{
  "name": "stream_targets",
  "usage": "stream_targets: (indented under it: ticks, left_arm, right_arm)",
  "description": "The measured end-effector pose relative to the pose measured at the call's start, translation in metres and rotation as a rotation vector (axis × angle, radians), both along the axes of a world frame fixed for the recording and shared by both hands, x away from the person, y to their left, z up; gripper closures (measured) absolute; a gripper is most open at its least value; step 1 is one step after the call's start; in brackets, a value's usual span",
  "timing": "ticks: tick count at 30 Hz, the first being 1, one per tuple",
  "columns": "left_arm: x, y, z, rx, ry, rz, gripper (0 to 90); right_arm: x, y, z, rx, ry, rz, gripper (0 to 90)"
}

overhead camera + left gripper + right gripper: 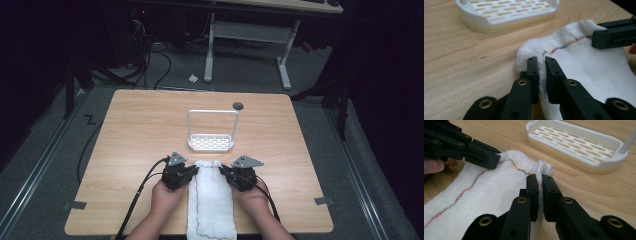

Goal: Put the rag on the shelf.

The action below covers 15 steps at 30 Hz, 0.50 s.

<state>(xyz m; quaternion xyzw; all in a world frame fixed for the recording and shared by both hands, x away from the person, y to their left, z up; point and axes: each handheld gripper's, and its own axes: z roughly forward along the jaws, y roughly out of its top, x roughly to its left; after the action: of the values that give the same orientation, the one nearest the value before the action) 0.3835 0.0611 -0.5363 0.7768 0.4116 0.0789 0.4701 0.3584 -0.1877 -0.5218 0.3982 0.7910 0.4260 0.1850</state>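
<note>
A white cloth is laid on the desk near edge, just before a white slotted tray. Its far left corner is pinched by the left hand-held gripper, its far right corner by the right hand-held gripper; both are closed on fabric.

Left hand-held gripper and right hand-held gripper face inward, level; jaws of both pinched nearly together.
</note>
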Motion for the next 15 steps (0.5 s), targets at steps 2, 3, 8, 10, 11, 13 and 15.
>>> stream_targets:
  ticks: [2, 3, 8, 10, 11, 13, 15]
  left_arm:
    - [-0.002, 0.001, 0.003, -0.004, -0.019, 0.004, 82.5]
    - [-0.002, 0.001, 0.004, -0.013, -0.02, 0.006, 82.5]
    - [-0.004, 0.004, 0.014, -0.021, -0.054, 0.007, 82.5]
    - [-0.005, 0.008, 0.026, -0.046, -0.081, 0.01, 82.5]
    - [-0.005, 0.008, 0.026, -0.046, -0.081, 0.01, 82.5]
    - [-0.006, 0.009, 0.036, -0.058, -0.108, 0.01, 82.6]
    - [-0.008, 0.009, 0.048, -0.068, -0.141, 0.01, 82.7]
  right_arm:
    - [-0.002, 0.0, 0.003, 0.019, -0.015, -0.003, 85.0]
    - [-0.002, 0.0, 0.004, 0.025, -0.017, -0.003, 85.0]
    - [-0.002, 0.005, 0.014, 0.031, -0.056, 0.013, 85.0]
    - [-0.002, 0.005, 0.02, 0.054, -0.07, 0.014, 85.0]
    - [-0.002, 0.005, 0.023, 0.064, -0.076, 0.015, 85.0]
    - [-0.003, 0.005, 0.027, 0.071, -0.082, 0.016, 85.1]
    - [-0.005, 0.004, 0.036, 0.068, -0.114, 0.015, 85.2]
